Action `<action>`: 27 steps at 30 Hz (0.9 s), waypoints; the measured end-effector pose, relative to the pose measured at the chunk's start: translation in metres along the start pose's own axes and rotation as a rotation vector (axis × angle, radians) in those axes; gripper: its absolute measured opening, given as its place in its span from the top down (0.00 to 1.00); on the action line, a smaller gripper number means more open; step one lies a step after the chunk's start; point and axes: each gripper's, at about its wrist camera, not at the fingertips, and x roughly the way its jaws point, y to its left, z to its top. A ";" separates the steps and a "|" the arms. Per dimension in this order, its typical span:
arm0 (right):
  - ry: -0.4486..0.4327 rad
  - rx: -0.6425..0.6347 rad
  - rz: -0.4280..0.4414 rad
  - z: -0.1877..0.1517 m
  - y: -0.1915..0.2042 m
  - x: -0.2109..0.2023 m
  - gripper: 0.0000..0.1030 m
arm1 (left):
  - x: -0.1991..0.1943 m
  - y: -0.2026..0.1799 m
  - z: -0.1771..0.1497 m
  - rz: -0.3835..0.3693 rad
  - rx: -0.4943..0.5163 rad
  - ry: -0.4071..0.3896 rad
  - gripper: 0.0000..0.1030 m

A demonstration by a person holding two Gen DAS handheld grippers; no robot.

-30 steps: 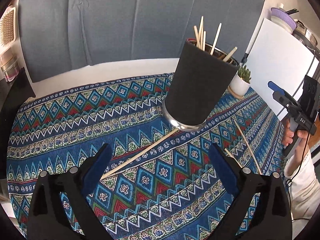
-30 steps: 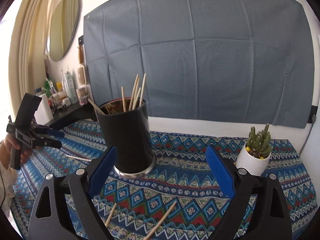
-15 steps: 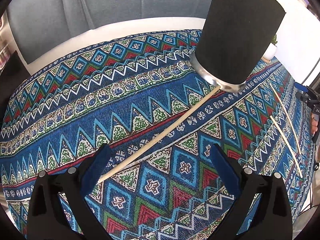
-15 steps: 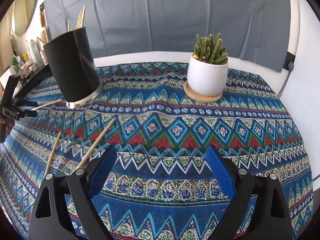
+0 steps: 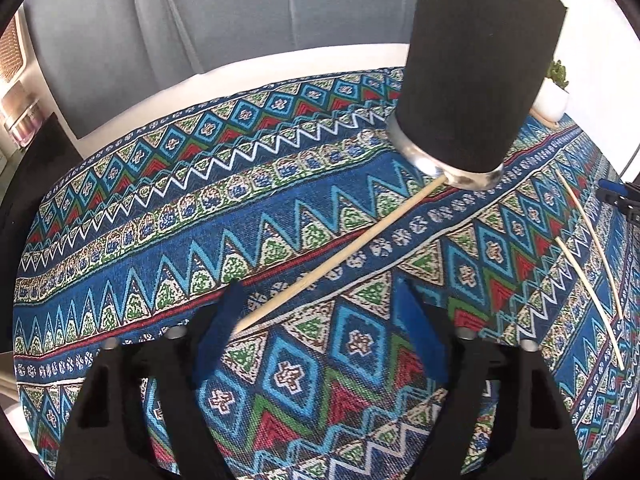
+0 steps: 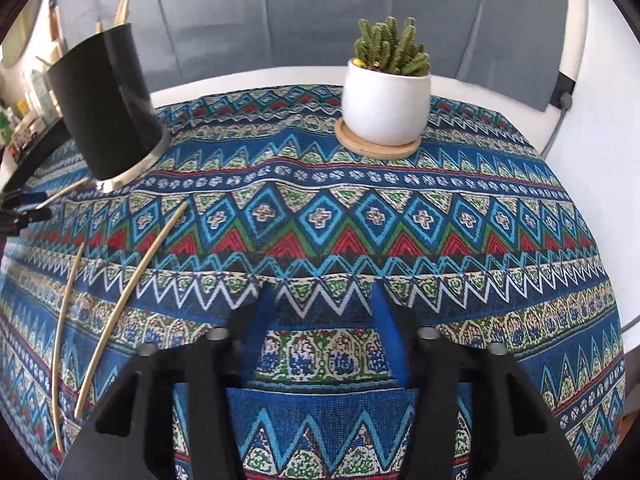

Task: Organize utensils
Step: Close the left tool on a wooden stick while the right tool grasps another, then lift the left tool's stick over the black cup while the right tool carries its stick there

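A black cup (image 5: 476,76) with a silver base stands on the patterned cloth and holds several wooden chopsticks (image 6: 122,4); it also shows in the right wrist view (image 6: 106,104). One chopstick (image 5: 340,256) lies from the cup's base toward my left gripper (image 5: 320,300), whose jaws are open with the stick's near end by the left fingertip (image 5: 230,300). Two more chopsticks (image 5: 588,248) lie to the right; they show in the right wrist view (image 6: 132,284) at left. My right gripper (image 6: 324,300) is open and empty, low over the cloth.
A white pot with a cactus (image 6: 386,100) stands on a wooden coaster at the back. The patterned cloth (image 6: 320,216) covers the table. A grey cloth hangs behind. Shelves with bottles (image 6: 24,120) are at the far left.
Both grippers dropped lower toward the cloth and their jaws narrowed. The left gripper moved closer to the lying chopstick. The right gripper swung right, away from the cup toward the cactus.
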 end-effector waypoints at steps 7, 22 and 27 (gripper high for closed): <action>-0.005 -0.031 0.024 -0.004 0.009 -0.008 0.97 | -0.009 -0.011 -0.003 -0.053 -0.025 0.040 0.95; -0.208 -0.070 0.106 0.054 0.037 -0.069 0.97 | -0.098 0.020 0.000 -0.093 -0.204 -0.138 0.95; -0.284 -0.102 0.168 0.081 0.063 -0.088 0.97 | -0.134 0.014 0.028 -0.101 -0.192 -0.224 0.95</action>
